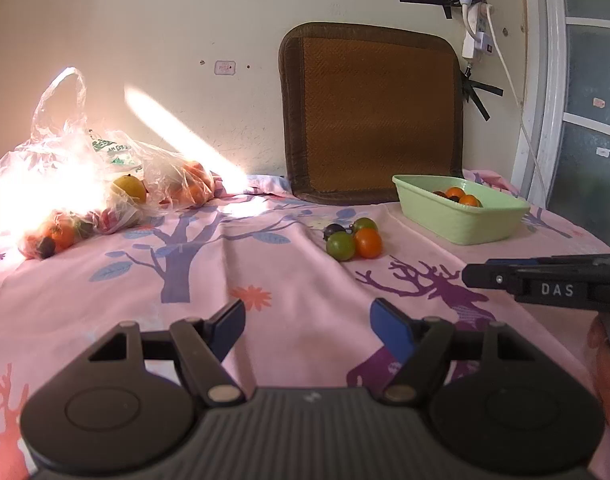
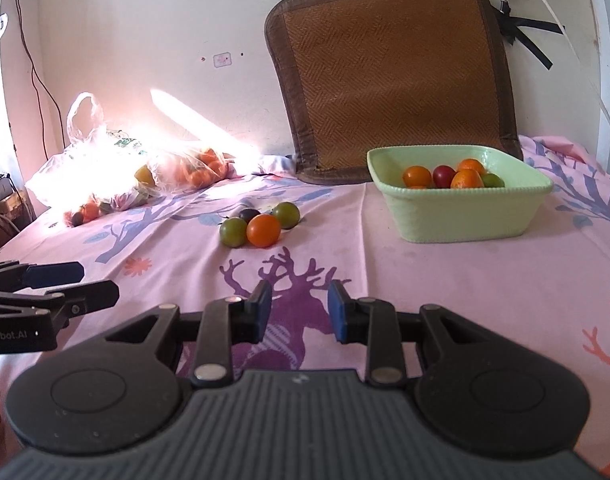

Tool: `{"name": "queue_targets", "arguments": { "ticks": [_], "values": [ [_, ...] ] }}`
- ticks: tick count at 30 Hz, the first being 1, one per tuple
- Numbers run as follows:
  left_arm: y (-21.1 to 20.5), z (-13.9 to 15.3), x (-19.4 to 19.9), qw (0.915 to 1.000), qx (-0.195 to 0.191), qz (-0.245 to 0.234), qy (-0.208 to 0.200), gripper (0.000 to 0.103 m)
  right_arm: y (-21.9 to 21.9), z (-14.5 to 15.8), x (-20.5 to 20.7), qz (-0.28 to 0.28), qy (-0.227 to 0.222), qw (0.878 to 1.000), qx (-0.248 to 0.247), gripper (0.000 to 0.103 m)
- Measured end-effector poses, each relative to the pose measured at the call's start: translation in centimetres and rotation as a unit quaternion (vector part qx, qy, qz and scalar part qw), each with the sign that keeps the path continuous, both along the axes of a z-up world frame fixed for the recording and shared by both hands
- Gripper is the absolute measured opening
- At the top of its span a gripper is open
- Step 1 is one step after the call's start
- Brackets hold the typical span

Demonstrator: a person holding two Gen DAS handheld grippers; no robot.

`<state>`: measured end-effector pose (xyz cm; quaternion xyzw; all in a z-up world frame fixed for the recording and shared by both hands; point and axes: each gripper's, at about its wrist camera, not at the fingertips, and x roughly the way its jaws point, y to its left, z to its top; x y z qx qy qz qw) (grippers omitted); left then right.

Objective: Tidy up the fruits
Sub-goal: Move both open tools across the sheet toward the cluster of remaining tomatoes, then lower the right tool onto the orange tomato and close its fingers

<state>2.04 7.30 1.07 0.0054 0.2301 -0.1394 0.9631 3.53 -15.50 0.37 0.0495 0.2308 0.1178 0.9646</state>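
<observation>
A loose cluster of small fruits lies on the pink cloth: an orange one (image 2: 263,231), two green ones (image 2: 233,232) and a dark one (image 2: 249,213); the orange one also shows in the left wrist view (image 1: 368,243). A pale green tub (image 2: 465,220) to their right holds several orange, red and green fruits (image 2: 417,176); the tub also shows in the left wrist view (image 1: 465,224). My left gripper (image 1: 307,328) is open and empty, well short of the cluster. My right gripper (image 2: 300,312) is open and empty, low over the cloth.
Clear plastic bags (image 1: 105,184) with more fruit lie at the back left in glaring sunlight. A brown woven cushion (image 2: 389,76) leans on the wall behind the tub. A cable (image 1: 517,96) hangs at the right. The right gripper's side (image 1: 545,284) pokes in beside my left.
</observation>
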Motion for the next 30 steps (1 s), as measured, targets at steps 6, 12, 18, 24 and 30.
{"name": "queue_targets", "arguments": {
  "ticks": [6,12,18,24,30],
  "values": [
    [0.5,0.1,-0.2,0.9998,-0.02,-0.001,-0.006,0.071,0.9,0.6,3.7,0.015,0.005,1.0,-0.004,0.033],
    [1.3,0.0,0.1,0.9988,-0.048,-0.004,0.001,0.071,1.7,0.8,7.6,0.015,0.017,1.0,-0.012,0.033],
    [1.8,-0.1,0.5,0.9975,-0.07,-0.009,0.012,0.071,2.7,0.6,8.8,0.029,0.032,0.999,0.005,0.033],
    [1.9,-0.2,0.5,0.997,-0.075,-0.014,0.014,0.071,3.9,0.2,9.5,0.032,0.032,0.999,-0.006,0.043],
    [2.0,-0.2,0.7,0.9963,-0.082,-0.016,0.02,0.071,4.0,0.1,10.3,0.036,0.034,0.999,-0.006,0.049]
  ]
}}
